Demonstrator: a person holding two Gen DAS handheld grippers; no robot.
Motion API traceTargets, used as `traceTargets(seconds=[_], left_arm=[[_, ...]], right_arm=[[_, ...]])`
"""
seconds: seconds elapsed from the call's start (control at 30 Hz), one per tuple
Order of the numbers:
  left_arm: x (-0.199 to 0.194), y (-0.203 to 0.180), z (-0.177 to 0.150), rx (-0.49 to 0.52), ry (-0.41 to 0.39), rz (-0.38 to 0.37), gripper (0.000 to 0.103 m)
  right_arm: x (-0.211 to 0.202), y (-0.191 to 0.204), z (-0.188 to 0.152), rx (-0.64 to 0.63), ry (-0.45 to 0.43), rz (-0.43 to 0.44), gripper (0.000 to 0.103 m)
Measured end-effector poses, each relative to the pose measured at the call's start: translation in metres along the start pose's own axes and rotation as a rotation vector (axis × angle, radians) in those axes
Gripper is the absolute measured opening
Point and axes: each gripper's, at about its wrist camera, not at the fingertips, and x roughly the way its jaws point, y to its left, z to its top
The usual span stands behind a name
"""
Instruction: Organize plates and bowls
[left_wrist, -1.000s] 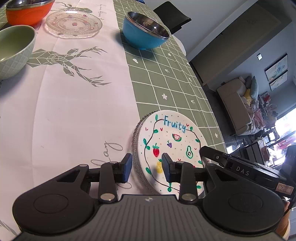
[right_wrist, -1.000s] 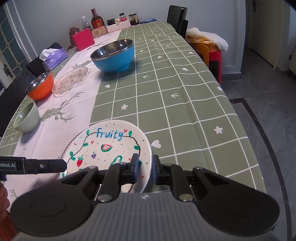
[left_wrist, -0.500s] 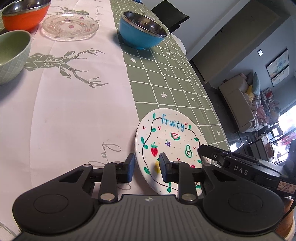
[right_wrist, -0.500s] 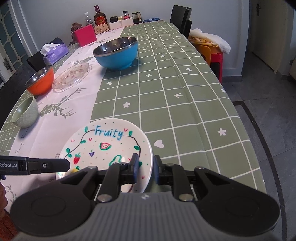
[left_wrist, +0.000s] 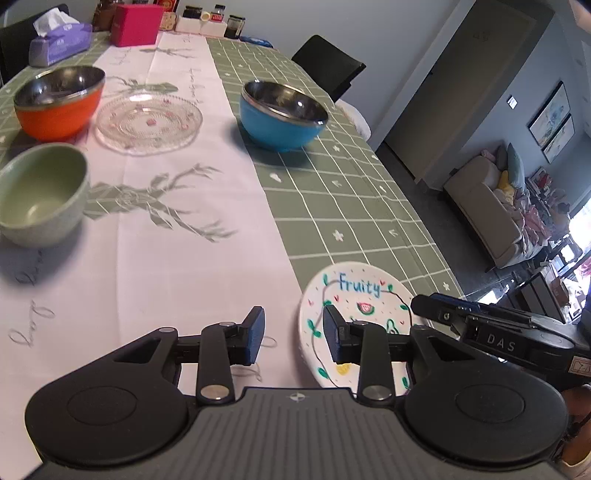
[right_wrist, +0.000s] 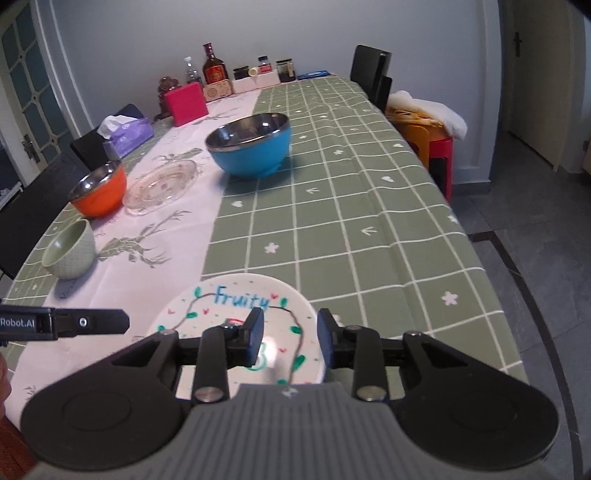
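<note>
Both grippers have just been opening: the left gripper now stands apart beside the Fruity plate, and the right gripper straddles its near rim unclamped. Lying close to the table's edge, the plate could be knocked off.

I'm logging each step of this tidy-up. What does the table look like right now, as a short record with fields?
surface: table with a green checked cloth and a pale runner
near edge: Fruity plate, lying flat
far side: blue bowl; glass plate; orange bowl; green bowl
left tool: jaws just opened, apart, nothing pressed; plate rim by one finger
right tool: jaws just opened, straddling the plate's rim without pressing
stacking: the four far dishes stand separate
</note>
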Motion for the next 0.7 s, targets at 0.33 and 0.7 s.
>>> traceTargets(seconds=[0.33,0.7], left_arm=[[-0.018,0.032,0.042,0.043,-0.058,0.079,0.039],[-0.015,0.087,0.088,-0.028,-0.135,0.14,0.039]], right_arm=[[0.019,0.062,0.036,-0.089,0.042,0.114,0.031],[0.083,0.13,0.087,-0.092,0.086,0.168,0.031]])
